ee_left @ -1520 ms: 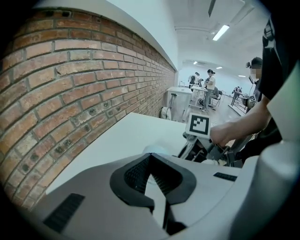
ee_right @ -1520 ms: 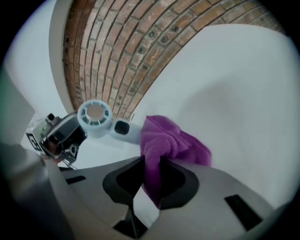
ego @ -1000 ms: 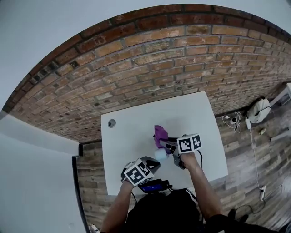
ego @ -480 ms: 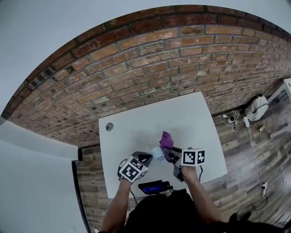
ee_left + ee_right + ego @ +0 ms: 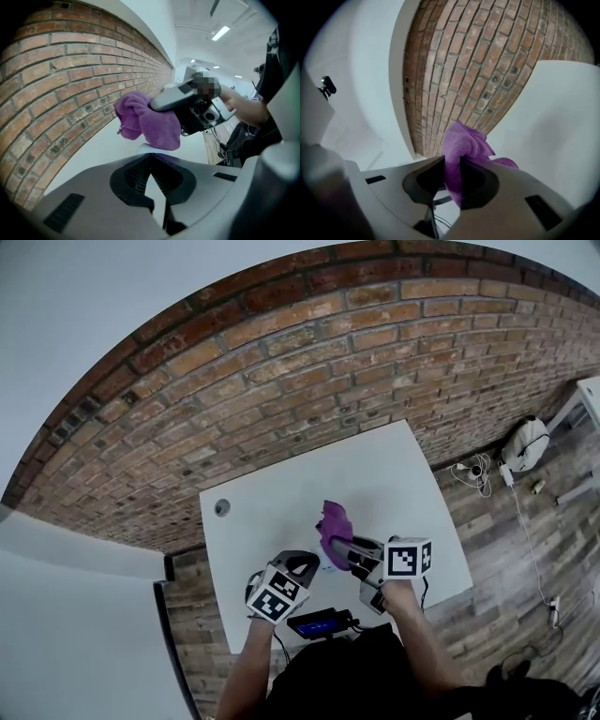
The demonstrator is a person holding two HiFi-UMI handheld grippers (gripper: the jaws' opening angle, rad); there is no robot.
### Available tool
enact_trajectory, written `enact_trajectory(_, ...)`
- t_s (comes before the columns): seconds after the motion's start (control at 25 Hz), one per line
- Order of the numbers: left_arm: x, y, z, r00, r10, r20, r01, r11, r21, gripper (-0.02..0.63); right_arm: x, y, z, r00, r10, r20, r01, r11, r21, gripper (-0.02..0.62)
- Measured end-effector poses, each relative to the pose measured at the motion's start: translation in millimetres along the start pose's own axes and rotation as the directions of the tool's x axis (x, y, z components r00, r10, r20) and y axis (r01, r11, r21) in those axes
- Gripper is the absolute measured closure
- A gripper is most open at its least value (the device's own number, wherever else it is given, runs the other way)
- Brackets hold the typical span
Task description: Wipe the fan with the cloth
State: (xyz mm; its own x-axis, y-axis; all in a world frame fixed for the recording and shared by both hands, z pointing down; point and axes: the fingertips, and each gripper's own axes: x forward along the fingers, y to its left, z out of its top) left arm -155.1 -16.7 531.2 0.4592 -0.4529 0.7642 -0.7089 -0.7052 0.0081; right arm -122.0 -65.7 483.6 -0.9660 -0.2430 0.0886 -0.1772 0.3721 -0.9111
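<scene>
Brickwork arcs across the upper half of the head view, with a plain white wall filling the upper left corner and a plank floor running down the right side, where loose cables lie near the right edge. A white table sits at centre frame against the bricks; its top is bare apart from a small round hole near its upper left corner. At the table's lower edge, the left gripper and right gripper come in from the bottom of the frame, with a dark device with a lit blue screen just below them. The right jaws are clenched on the purple cloth, which bunches up out of the slot and hangs over the table at centre, just above and right of the left gripper's tip. The left jaws are drawn together. A pale rounded edge, possibly the fan, peeks out just past their tips, directly under the cloth.
</scene>
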Motion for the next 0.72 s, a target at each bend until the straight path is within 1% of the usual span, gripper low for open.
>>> enact_trajectory(0.04,2,-2,-2,1.000,-0.002,-0.013,0.002,1.000,0.014,0.600,7,6,-5,0.999,0.023,-0.022,-0.023,1.000,-0.008,0.520)
enact_trajectory(0.08,3,-4,-3,1.000,-0.005,-0.021,0.005,1.000,0.016,0.600,13,6,-11,0.999,0.024,-0.045,-0.025,1.000,-0.016,0.520)
enact_trajectory(0.16,4,-5,-5,0.999,-0.015,-0.031,0.016,1.000,0.007,0.600,18,-9,-22,0.998,-0.003,-0.058,0.002,1.000,-0.016,0.520)
enact_trajectory(0.2,4,-5,-5,0.999,-0.021,-0.034,0.021,1.000,0.004,0.600,17,-18,-25,0.999,-0.006,-0.037,0.006,1.000,0.007,0.520)
enact_trajectory(0.32,4,-5,-4,0.999,-0.025,-0.042,0.026,1.000,0.010,0.600,5,-40,-24,0.997,0.020,0.077,-0.029,0.993,0.118,0.520)
enact_trajectory(0.4,4,-4,-4,0.999,-0.028,-0.044,0.029,0.999,0.014,0.600,-2,-55,-25,0.993,0.010,0.121,-0.030,0.986,0.166,0.520)
enact_trajectory(0.48,3,-4,-5,0.998,-0.030,-0.046,0.030,1.000,0.003,0.600,-6,-75,-30,0.992,-0.030,0.122,0.006,0.981,0.194,0.520)
enact_trajectory(0.6,2,-5,-7,0.999,-0.031,-0.041,0.031,0.999,-0.012,0.600,-12,-101,-41,0.990,-0.128,0.058,0.115,0.975,0.192,0.520)
enact_trajectory(0.64,2,-5,-7,0.999,-0.031,-0.038,0.031,0.999,-0.012,0.600,-14,-100,-40,0.989,-0.140,0.050,0.128,0.974,0.186,0.520)
enact_trajectory(0.68,2,-5,-6,0.999,-0.032,-0.035,0.032,0.999,-0.013,0.600,-15,-91,-35,0.990,-0.131,0.056,0.119,0.976,0.180,0.520)
enact_trajectory(0.72,2,-5,-6,0.999,-0.035,-0.031,0.034,0.999,-0.014,0.600,-15,-74,-28,0.992,-0.101,0.071,0.088,0.982,0.168,0.520)
